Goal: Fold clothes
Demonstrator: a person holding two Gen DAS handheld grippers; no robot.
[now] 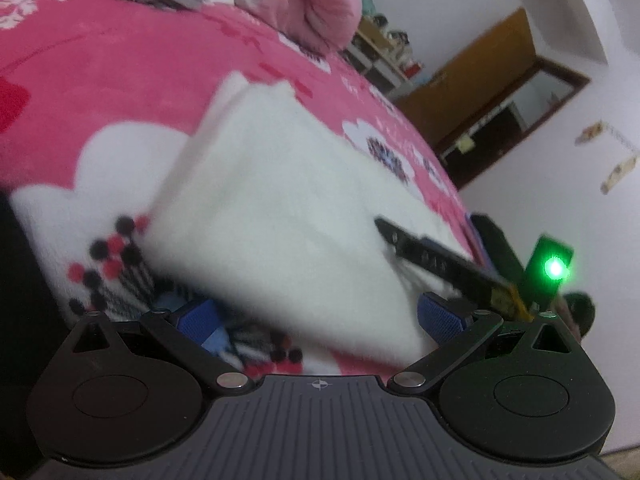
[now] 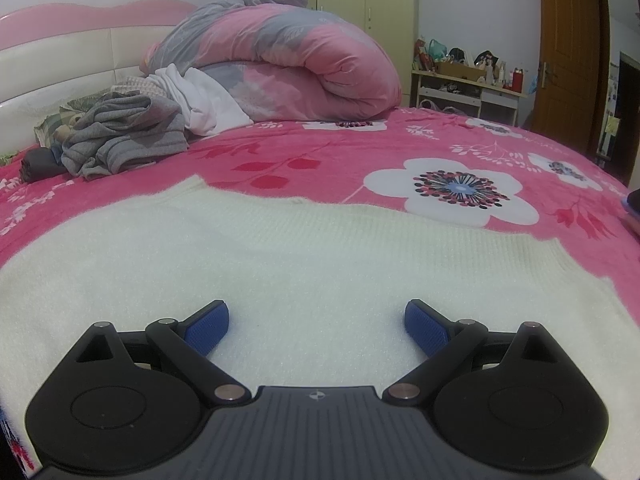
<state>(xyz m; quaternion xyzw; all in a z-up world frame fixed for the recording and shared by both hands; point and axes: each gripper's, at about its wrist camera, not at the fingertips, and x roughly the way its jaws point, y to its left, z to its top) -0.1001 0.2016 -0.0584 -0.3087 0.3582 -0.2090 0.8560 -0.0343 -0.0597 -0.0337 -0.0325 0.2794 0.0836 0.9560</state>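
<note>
Jaws: both pairs spread wide, gripping nothing | left gripper (image 1: 316, 316), right gripper (image 2: 316, 322) over one white sweater (image 2: 280, 256) | one pink floral bedspread (image 2: 320, 148) | one rolled quilt (image 2: 296, 64)

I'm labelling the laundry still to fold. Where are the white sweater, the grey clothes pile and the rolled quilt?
white sweater (image 2: 320, 240), right wrist view, middle of the knit
grey clothes pile (image 2: 128, 132), right wrist view, top folds
rolled quilt (image 2: 304, 60), right wrist view, pink outer roll
</note>
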